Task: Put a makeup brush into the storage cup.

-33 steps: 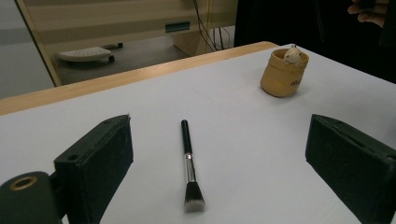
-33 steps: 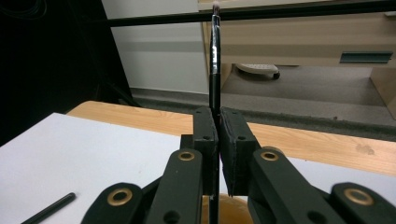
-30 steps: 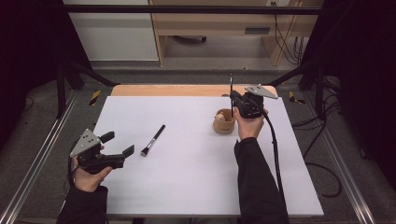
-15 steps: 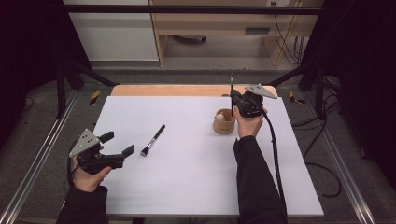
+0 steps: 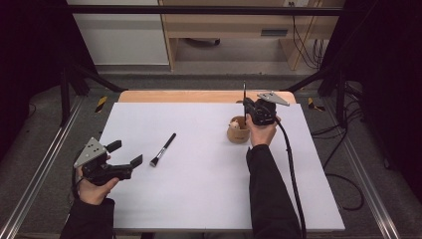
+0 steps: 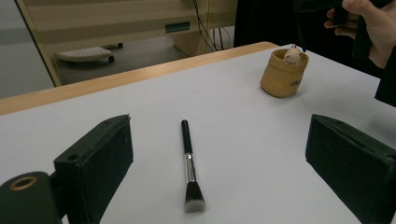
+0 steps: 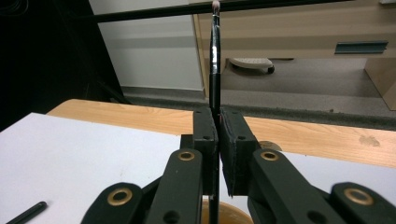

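A black makeup brush [image 5: 163, 149] with a silver ferrule lies flat on the white table sheet [image 5: 199, 189], also seen as the makeup brush [image 6: 188, 163] between my left jaws. My left gripper [image 5: 125, 153] [image 6: 219, 158] stands open just short of its bristle end, apart from it. A tan cup [image 5: 238, 130] [image 6: 283, 73] stands at the right, with a small pale item [image 6: 293, 55] poking out. My right gripper [image 5: 247, 104] [image 7: 218, 140] is shut on a thin black brush [image 7: 215, 56] [image 5: 244, 90], held upright above the cup's rim [image 7: 233, 212].
A wooden tabletop strip [image 5: 199, 96] runs along the far edge of the sheet. Metal rails [image 5: 45, 164] flank the table. A black cable [image 5: 291, 169] trails from my right gripper along the right forearm. Wooden furniture [image 5: 234, 25] stands behind.
My right gripper has sunk slightly with the thin brush toward the cup. The left gripper and the brush on the table have stayed put.
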Available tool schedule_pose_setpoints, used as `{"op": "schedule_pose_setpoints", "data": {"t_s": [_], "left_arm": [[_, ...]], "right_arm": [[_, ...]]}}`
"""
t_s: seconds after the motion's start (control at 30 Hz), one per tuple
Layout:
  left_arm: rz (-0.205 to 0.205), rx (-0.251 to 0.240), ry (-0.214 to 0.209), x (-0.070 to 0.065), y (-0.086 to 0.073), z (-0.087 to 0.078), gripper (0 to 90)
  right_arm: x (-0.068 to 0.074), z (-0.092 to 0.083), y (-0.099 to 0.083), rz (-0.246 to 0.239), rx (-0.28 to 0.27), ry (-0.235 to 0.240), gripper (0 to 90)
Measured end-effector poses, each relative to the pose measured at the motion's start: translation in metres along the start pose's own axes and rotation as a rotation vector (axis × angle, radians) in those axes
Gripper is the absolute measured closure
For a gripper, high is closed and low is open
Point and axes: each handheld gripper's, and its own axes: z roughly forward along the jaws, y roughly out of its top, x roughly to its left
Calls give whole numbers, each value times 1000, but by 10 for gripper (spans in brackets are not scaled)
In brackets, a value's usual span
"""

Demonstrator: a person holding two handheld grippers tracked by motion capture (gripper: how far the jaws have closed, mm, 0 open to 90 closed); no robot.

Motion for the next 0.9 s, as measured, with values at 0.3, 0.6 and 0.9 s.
{"op": "schedule_pose_setpoints", "data": {"t_s": [0.3,0.6,0.9], "left_arm": [[1,-1,0,0,0,0,69],[6,5,0,-1,0,1,69],[3,2,-1,0,0,0,69]], "right_arm": [[0,8,-7,-12,19,-1,857],[1,14,-14,-15,57,-7,857],[2,19,-20,-30,81,-16,857]]}}
